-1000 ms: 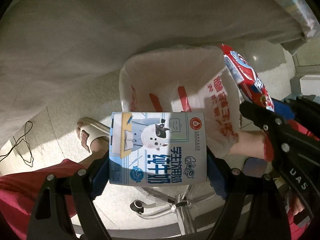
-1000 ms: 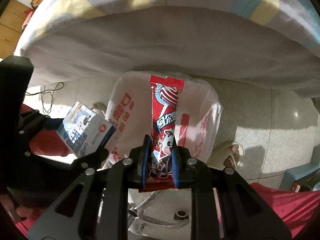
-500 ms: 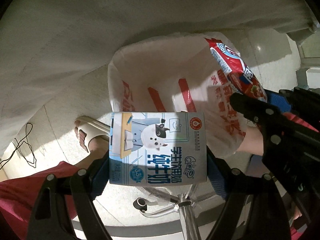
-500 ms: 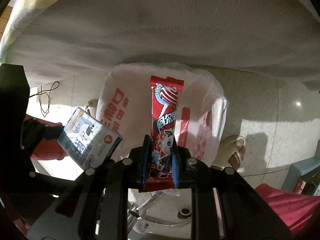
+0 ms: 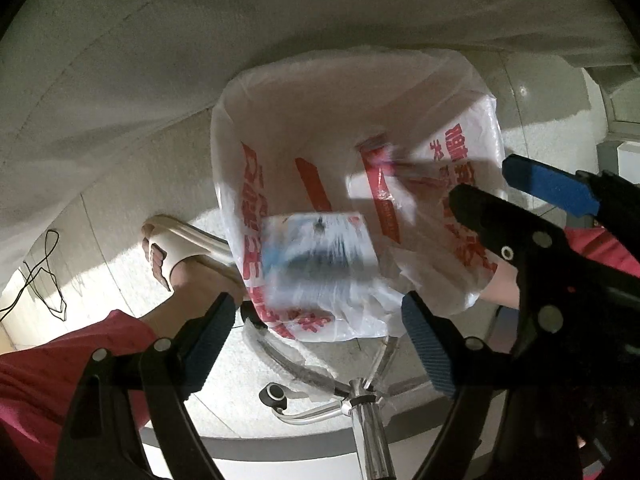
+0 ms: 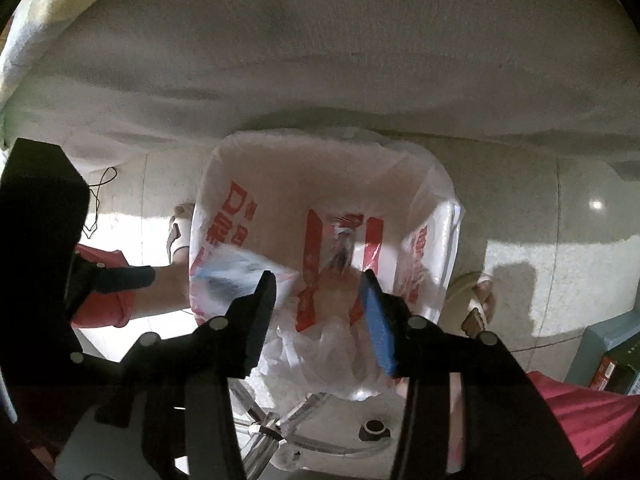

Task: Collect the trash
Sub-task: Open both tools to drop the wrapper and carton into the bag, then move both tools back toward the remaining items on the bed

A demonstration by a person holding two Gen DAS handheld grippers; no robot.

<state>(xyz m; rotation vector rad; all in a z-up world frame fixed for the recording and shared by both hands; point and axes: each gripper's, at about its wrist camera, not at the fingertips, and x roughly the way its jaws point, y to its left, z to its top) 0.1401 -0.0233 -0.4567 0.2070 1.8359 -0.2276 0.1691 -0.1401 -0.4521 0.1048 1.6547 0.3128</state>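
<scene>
Left wrist: left gripper fingers spread, nothing between them. Milk carton is a blurred blue-white block below, inside the mouth of the white plastic bag. Judging by looks: light, stiff card, grip across flat faces if re-picked. Right gripper visible at right edge, blue pads apart, also empty. Red streak near the bag's far wall is probably the candy wrapper, too smeared to be sure

Right wrist: right gripper spread wide, empty. This view shows the wrapper mid-bag: thin, floppy, slick film, pinch an end seam. Carton at the bag's left side. Bag itself soft, thin, collapses easily
</scene>
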